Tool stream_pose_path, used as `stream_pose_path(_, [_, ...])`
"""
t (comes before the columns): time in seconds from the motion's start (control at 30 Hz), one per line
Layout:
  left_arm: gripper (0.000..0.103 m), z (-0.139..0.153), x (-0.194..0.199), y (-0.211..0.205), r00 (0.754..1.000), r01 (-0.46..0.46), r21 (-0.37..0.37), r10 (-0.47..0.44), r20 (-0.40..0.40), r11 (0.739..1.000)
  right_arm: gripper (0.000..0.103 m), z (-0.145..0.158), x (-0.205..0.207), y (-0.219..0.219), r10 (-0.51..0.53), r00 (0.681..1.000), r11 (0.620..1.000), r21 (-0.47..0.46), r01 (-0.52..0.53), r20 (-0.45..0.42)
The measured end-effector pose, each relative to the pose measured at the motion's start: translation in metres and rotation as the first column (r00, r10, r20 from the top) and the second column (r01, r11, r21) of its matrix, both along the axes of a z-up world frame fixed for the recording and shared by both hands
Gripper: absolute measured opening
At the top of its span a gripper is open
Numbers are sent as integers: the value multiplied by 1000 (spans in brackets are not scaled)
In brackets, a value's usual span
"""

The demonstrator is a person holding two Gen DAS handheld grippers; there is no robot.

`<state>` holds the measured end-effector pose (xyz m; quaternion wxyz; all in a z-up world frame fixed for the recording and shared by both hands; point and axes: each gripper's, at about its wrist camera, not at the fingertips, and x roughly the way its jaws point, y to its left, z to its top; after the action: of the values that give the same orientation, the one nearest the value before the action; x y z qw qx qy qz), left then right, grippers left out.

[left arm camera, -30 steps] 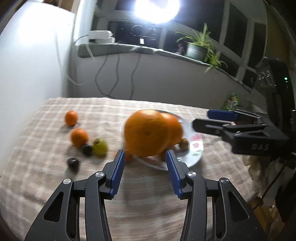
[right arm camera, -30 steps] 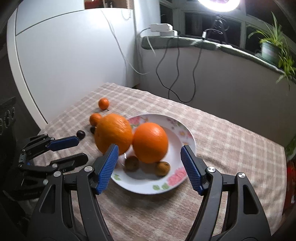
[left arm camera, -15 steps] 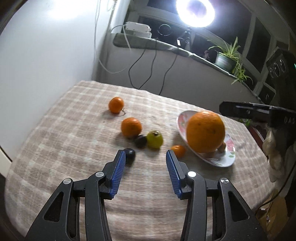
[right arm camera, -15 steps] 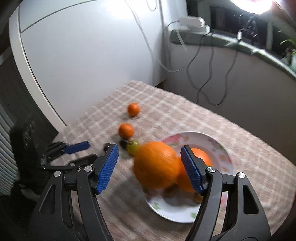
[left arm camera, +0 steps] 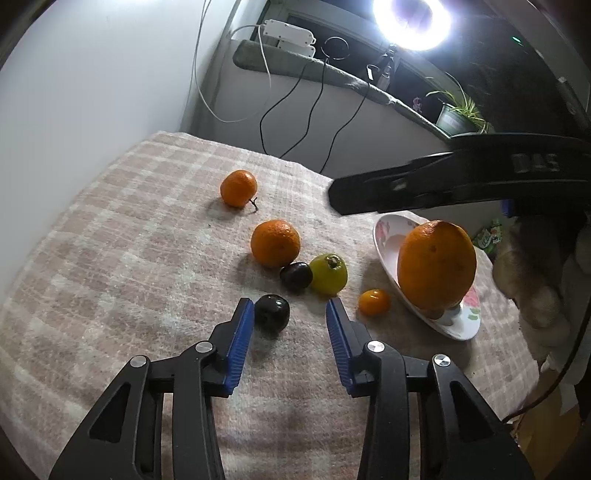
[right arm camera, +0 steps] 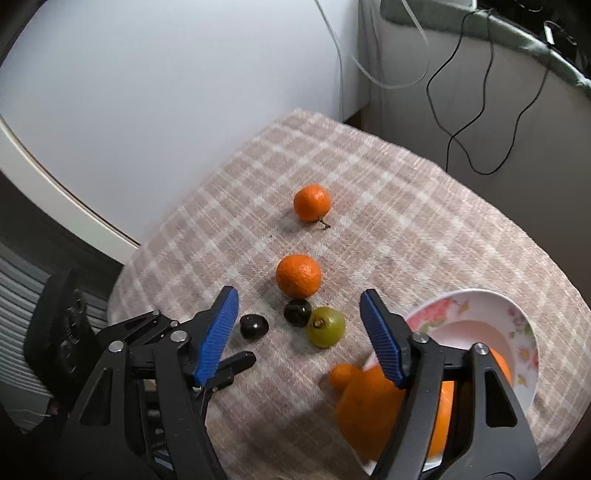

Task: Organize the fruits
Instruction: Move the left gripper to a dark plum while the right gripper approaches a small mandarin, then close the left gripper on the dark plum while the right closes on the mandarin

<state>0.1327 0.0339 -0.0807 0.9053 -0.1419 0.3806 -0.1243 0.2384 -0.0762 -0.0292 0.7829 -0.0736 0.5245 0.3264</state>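
Observation:
Loose fruit lies on the checked cloth: two tangerines [left arm camera: 238, 188] [left arm camera: 275, 243], two dark plums [left arm camera: 295, 275] [left arm camera: 271, 314], a green fruit [left arm camera: 328, 273] and a tiny orange one [left arm camera: 373, 302]. A large orange [left arm camera: 436, 266] sits on the floral plate [left arm camera: 388, 240]. My left gripper [left arm camera: 290, 314] is open, jaws closing. The nearer plum lies between its fingers beside the left pad, not pinched. In the right wrist view my right gripper [right arm camera: 297, 306] hovers open, jaws closing, over the other plum [right arm camera: 297, 312] and the green fruit [right arm camera: 327, 326]. It grips nothing.
The cloth-covered table ends at a white wall on the left and a grey ledge with cables [left arm camera: 295, 110] behind. A ring light [left arm camera: 412, 18] glares above, with a potted plant [left arm camera: 456, 110] on the sill. A pale fuzzy glove [left arm camera: 535, 295] shows at the right.
Both grippers have swung left, away from the plate and over the loose fruit. The jaws of both have narrowed a little. The large oranges stay at the plate.

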Motion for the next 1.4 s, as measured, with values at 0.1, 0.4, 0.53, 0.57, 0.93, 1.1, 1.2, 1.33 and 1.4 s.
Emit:
stream_pose_path(0.1, [38, -1, 4, 2, 1000, 1, -3, -1, -6, 1000, 62, -11, 6, 15, 6, 1000, 999, -42, -8, -30])
stream_pose_path(0.4, [35, -5, 13, 3, 1000, 12, 7, -12, -26, 1000, 49, -37, 26, 42, -20, 997, 989, -149, 8, -80])
stream_pose_path(0.53, [34, -9, 17, 2, 999, 20, 5, -20, -38, 1000, 49, -45, 32, 50, -28, 996, 983, -184, 12, -88])
stream_pose_path(0.57, [34, -11, 19, 1, 999, 22, 6, -22, -41, 1000, 49, -47, 34, 51, -29, 996, 981, -192, 11, -90])
stream_pose_path(0.93, [33, -20, 29, -3, 996, 44, 24, -42, -78, 999, 45, -60, 39, 64, -8, 993, 980, -200, -17, -120])
stream_pose_path(1.1, [26, -22, 33, -2, 996, 39, 30, -36, -80, 999, 41, -64, 38, 71, 4, 993, 979, -200, -28, -118])
stream_pose_path(1.2, [24, -24, 36, 2, 996, 37, 17, -35, -80, 999, 41, -64, 38, 70, 2, 993, 981, -194, -25, -115])
stream_pose_path(1.33, [23, -24, 34, 8, 997, 34, 5, -34, -75, 999, 41, -60, 35, 64, -5, 995, 982, -186, -15, -103])
stream_pose_path(1.4, [23, -22, 33, 10, 997, 34, 9, -33, -72, 999, 41, -58, 33, 60, -4, 996, 982, -187, -13, -92])
